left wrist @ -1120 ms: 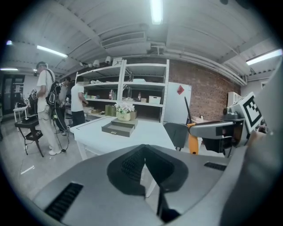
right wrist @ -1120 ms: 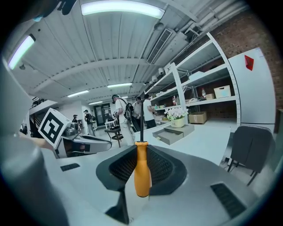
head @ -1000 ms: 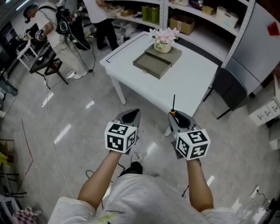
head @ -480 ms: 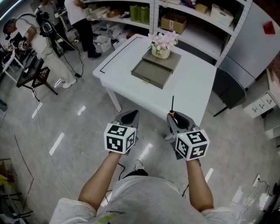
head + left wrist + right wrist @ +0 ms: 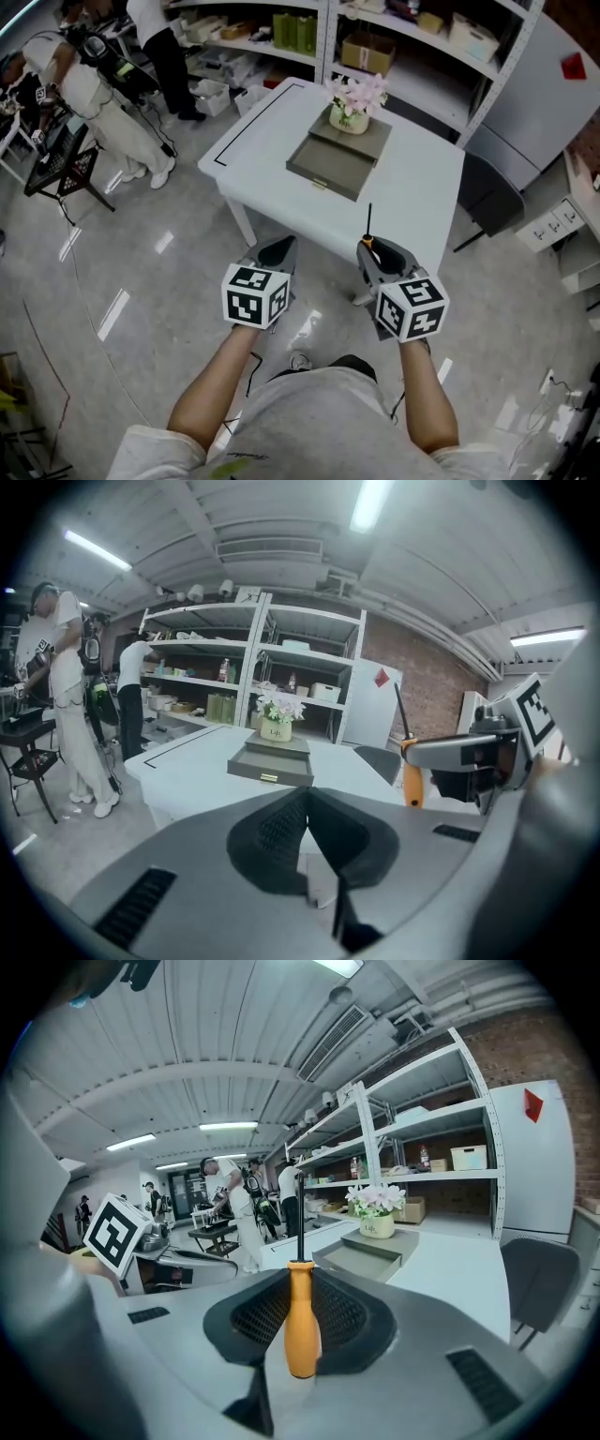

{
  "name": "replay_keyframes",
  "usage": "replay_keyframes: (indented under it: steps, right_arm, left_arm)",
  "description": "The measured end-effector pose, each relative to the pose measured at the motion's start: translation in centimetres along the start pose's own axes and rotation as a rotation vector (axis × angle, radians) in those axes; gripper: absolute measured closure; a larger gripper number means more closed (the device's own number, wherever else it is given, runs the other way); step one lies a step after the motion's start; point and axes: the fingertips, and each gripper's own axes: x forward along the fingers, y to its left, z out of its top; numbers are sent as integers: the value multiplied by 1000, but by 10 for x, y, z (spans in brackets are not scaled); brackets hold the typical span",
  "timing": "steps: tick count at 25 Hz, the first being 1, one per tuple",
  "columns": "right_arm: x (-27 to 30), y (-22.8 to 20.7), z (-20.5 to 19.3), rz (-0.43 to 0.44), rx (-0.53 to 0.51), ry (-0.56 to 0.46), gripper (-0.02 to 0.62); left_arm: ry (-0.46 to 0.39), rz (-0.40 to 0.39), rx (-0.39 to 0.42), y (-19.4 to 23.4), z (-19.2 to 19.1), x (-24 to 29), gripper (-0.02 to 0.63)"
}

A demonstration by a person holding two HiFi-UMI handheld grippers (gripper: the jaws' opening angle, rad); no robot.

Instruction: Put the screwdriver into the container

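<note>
The right gripper pinched the screwdriver by its orange handle, shaft upright. The left gripper was pressed together, empty. The shaft was best kept vertical while crossing the table's near edge toward the open container at upper centre, avoiding the flowerpot. Bare tabletop lay to its right.

Bare tabletop runs from the near edge up to the open grey drawer, whose tray opens upward. A flower pot stands on the unit behind it. A dark chair crowds the table's right side.
</note>
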Motion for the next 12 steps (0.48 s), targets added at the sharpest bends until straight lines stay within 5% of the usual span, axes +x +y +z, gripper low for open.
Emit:
replay_keyframes:
  steps: [12]
  right_arm:
    - [30,-27,9,-27,14,-9,522]
  left_arm:
    - [35,-24,34,18,4,33,603]
